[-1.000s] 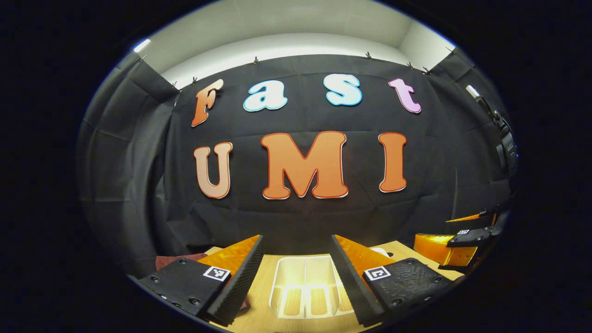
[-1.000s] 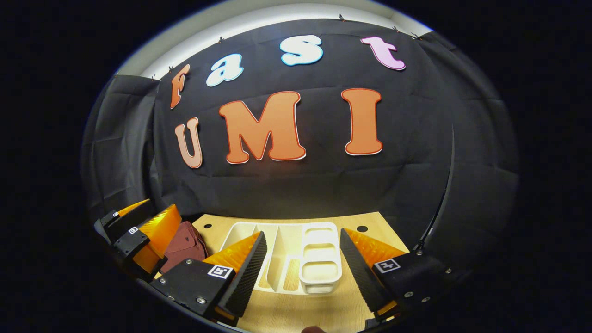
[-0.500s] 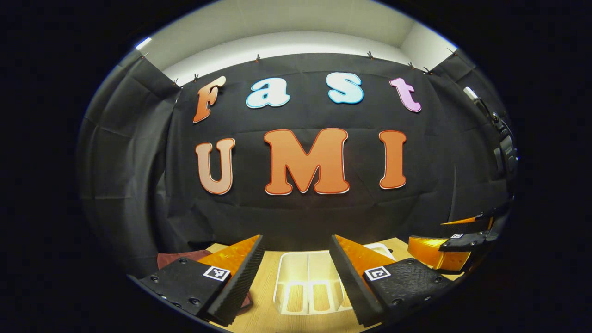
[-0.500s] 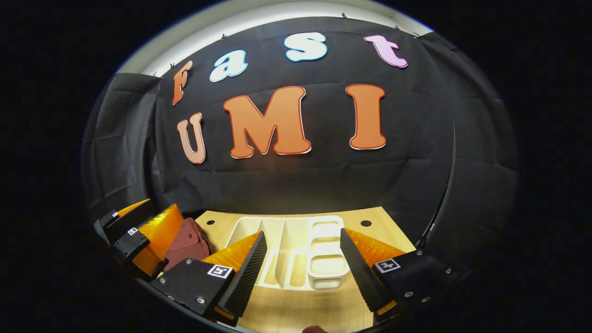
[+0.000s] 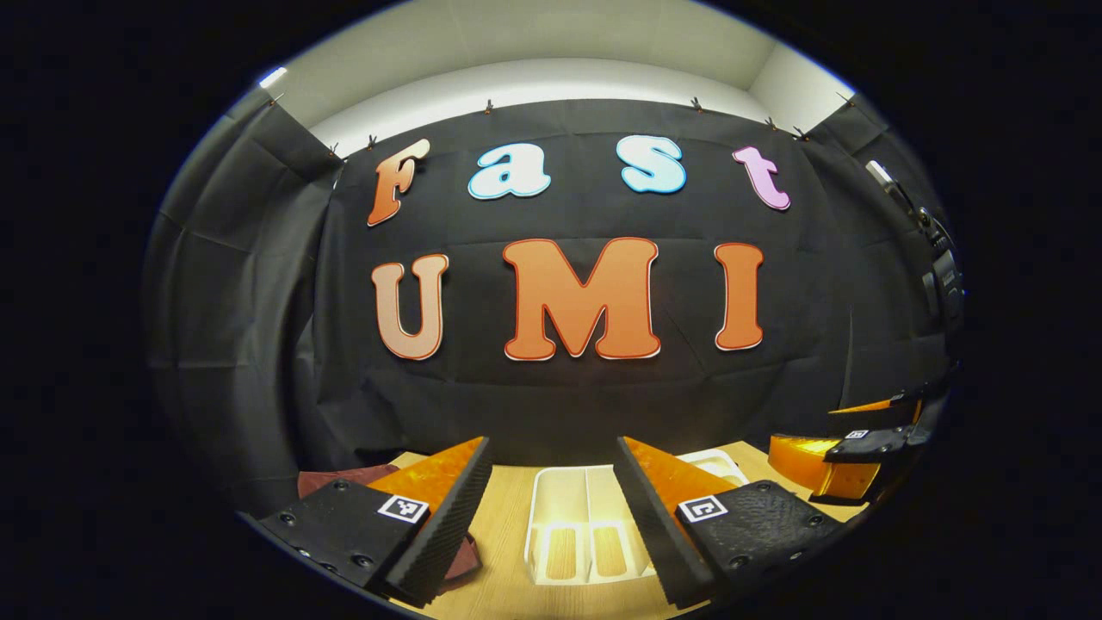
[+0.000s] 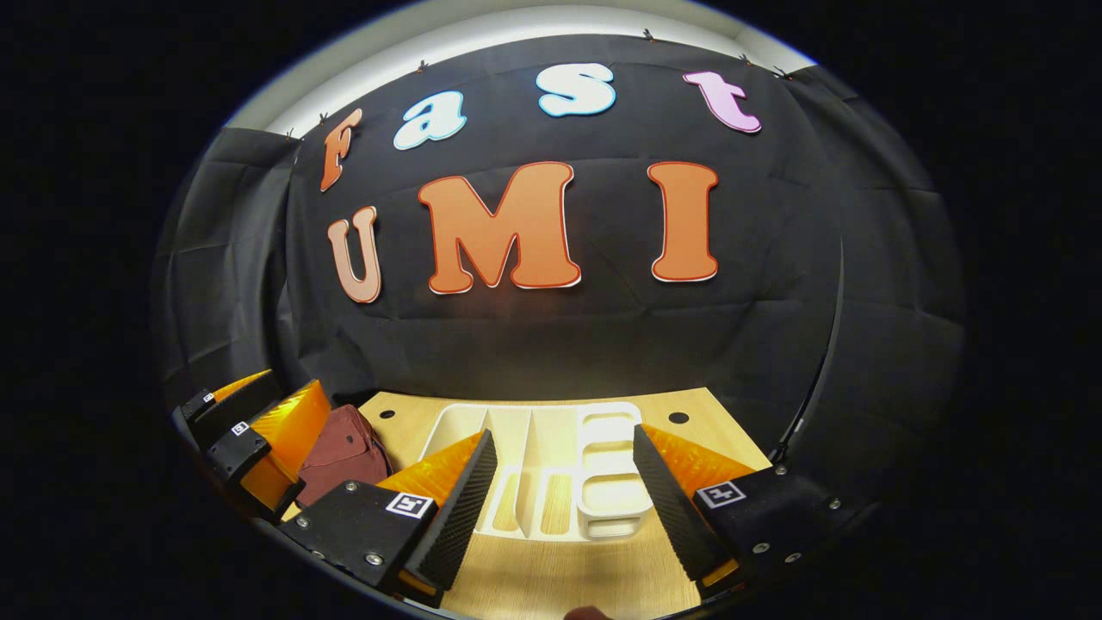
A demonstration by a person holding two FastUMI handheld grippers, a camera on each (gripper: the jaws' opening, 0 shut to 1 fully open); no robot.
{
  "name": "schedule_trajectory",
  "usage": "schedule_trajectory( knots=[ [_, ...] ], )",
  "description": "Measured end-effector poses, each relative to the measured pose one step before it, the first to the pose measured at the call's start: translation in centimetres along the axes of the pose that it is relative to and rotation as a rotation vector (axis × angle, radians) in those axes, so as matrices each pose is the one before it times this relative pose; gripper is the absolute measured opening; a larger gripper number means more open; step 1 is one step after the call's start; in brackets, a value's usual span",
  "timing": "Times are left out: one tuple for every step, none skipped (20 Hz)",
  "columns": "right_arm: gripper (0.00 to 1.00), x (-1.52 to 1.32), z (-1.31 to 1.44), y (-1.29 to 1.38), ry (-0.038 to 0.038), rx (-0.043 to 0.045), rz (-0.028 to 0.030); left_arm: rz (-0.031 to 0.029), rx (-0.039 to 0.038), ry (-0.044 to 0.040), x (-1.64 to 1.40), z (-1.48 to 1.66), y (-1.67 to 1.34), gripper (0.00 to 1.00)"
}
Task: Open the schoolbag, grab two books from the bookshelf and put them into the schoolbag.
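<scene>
1. Schoolbag [image 6: 344,452] first: we saw a dark red, soft cloth bag lying on the left part of the wooden table [image 6: 551,585] in the right gripper view, slumped and low, with faint stitched panels on its near face. We could not tell whether it was open.
2. In the left gripper view the same schoolbag [image 5: 340,476] showed as a dark red strip at the near left, partly hidden behind our left gripper's left finger.
3. Our left gripper [image 5: 551,517] hung above the table with its jaws wide apart and nothing between them.
4. Our right gripper [image 6: 564,504] likewise stood with jaws wide and empty.
5. Between the fingers in both views lay a white plastic bookshelf [image 6: 538,430], a rack with upright dividers, standing to the right of the schoolbag on the table. We saw no books in its slots.
6. In the left gripper view the bookshelf [image 5: 560,508] sat just beyond the fingertips, its slots showing the wood beneath.
7. At the far left of the right gripper view the left gripper [image 6: 245,418] appeared just beside the schoolbag, with jaws apart.
8. At the right edge of the left gripper view the right gripper [image 5: 848,426] appeared, well apart from the schoolbag.
</scene>
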State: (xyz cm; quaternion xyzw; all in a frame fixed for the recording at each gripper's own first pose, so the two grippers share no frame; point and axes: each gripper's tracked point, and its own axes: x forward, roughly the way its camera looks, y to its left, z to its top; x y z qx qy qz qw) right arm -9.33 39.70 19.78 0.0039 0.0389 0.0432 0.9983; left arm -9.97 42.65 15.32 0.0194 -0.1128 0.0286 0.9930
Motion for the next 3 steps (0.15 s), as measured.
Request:
schedule_trajectory(
  knots=[
    [0.95, -0.068, -0.082, -0.061, -0.00397, 0.00069, 0.00241, -0.01310, 0.00219, -0.01010, 0.008, 0.196, -0.238, 0.90],
    [0.95, -0.045, 0.018, 0.032, -0.00199, 0.00076, -0.00126, -0.00940, -0.00494, 0.00587, -0.001, -0.405, -0.310, 0.91],
    [1.00, 0.035, -0.089, -0.212, 0.00228, -0.00005, -0.00998, -0.00454, -0.00348, 0.00410, 0.091, -0.183, -0.389, 0.89]
  ],
)
